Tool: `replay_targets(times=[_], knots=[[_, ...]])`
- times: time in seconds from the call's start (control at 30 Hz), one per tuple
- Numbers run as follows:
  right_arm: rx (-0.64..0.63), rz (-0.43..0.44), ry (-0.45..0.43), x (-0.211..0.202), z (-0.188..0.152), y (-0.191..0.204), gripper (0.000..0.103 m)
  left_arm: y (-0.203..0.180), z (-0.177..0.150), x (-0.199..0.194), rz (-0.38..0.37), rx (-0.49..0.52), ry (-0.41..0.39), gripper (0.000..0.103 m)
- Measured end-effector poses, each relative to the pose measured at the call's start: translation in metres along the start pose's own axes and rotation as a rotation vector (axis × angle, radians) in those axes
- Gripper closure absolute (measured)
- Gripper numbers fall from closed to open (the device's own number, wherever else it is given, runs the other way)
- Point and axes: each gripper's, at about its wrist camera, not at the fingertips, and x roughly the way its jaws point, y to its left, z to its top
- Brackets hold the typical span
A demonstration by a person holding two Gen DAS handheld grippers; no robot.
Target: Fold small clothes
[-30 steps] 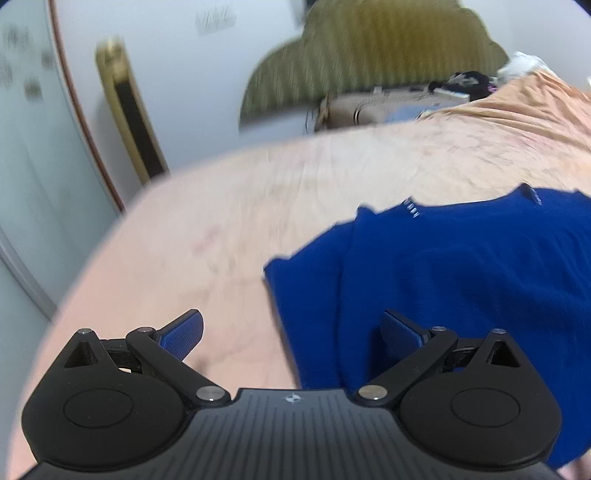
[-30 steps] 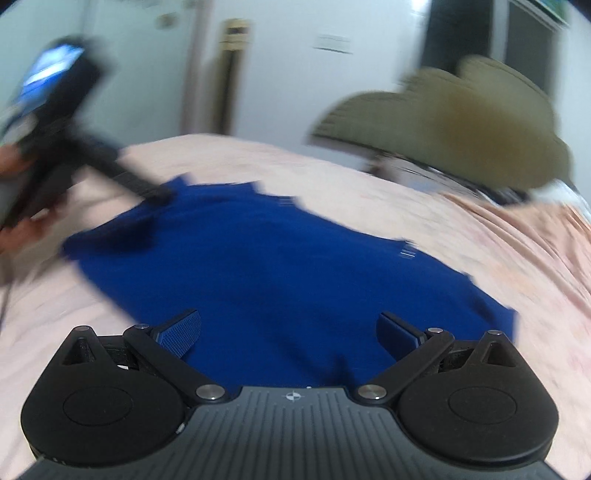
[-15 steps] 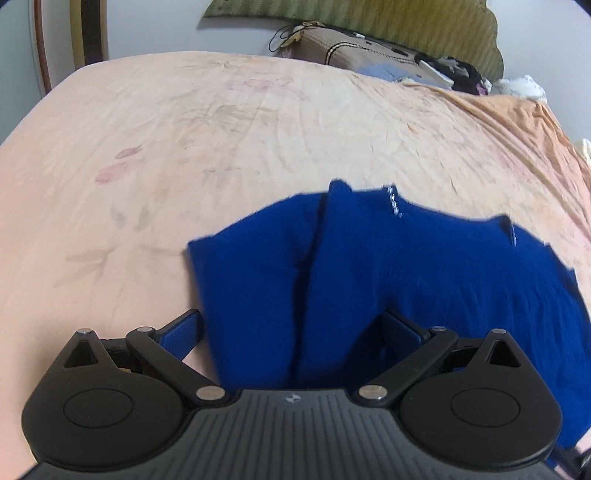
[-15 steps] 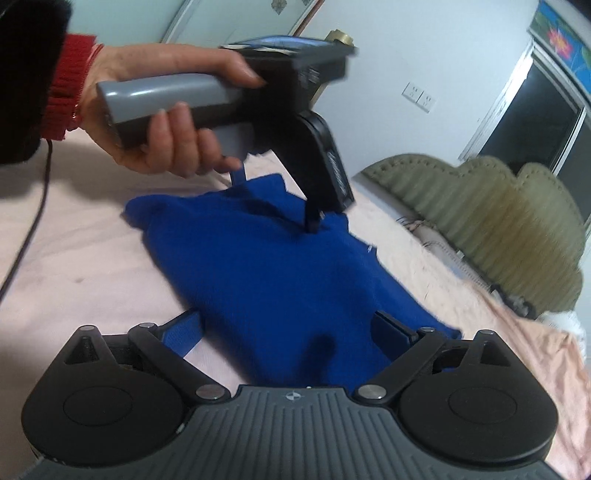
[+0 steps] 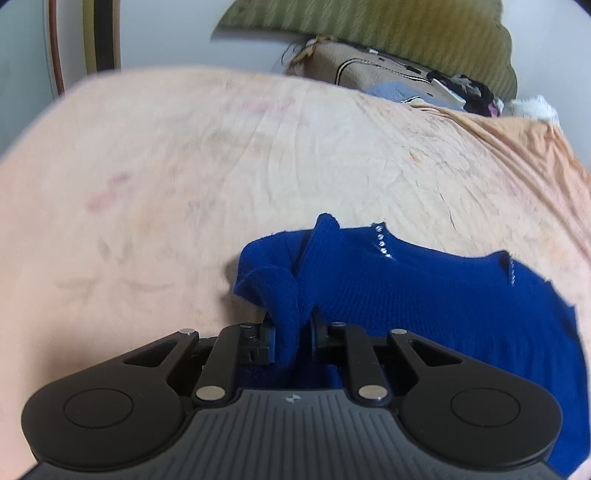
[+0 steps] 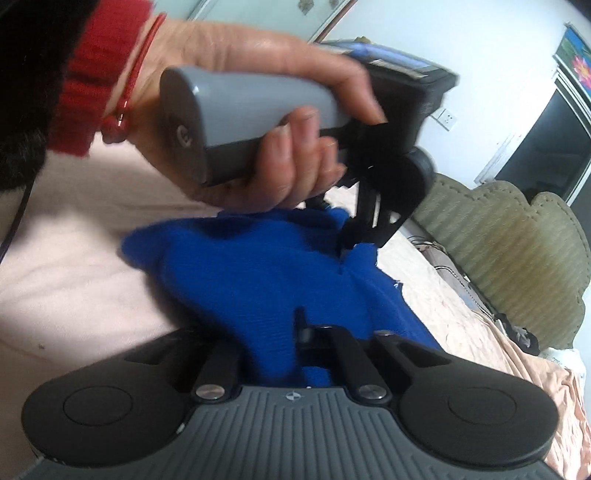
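no readable writing anywhere. 1 royal-blue knit sweater [image 5: 424,302] with 2 short rows of small silver studs near the neckline, lying on the peach bed [image 5: 221,166], rumpled at its edge. left tool [image 5: 291,341] closing, fabric fold pinched between the pads. right tool [image 6: 291,339] clamped on another bunch of sweater. 1 hand [image 6: 258,122] beyond the sweater.

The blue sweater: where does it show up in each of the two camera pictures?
Left wrist view: the blue sweater fills the lower right, a bunched fold pinched in the left gripper.
Right wrist view: it spreads across the middle, its near edge pinched in the right gripper.
Shared landmark: the green scalloped headboard at the far end of the bed.
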Motion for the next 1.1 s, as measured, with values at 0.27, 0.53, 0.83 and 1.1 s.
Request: replay_targets(times=[0.27, 0.53, 0.83, 1.1], knots=[[0.080, -0.076, -0.094, -0.046, -0.005, -0.033, 0.099, -0.054, 0.013, -0.050, 0.119, 0.111, -0.090, 0.089], [0.229, -0.137, -0.103, -0.085, -0.038, -0.079, 0.099, -0.126, 0.028, -0.075, 0.144, 0.183, -0.126, 0.089], [0.384, -0.187, -0.078, -0.113, -0.091, -0.122, 0.099, -0.212, 0.024, -0.061, 0.155, 0.293, -0.132, 0.089], [0.495, -0.197, -0.050, -0.121, -0.129, -0.147, 0.099, -0.267, 0.014, -0.040, 0.143, 0.367, -0.094, 0.089]])
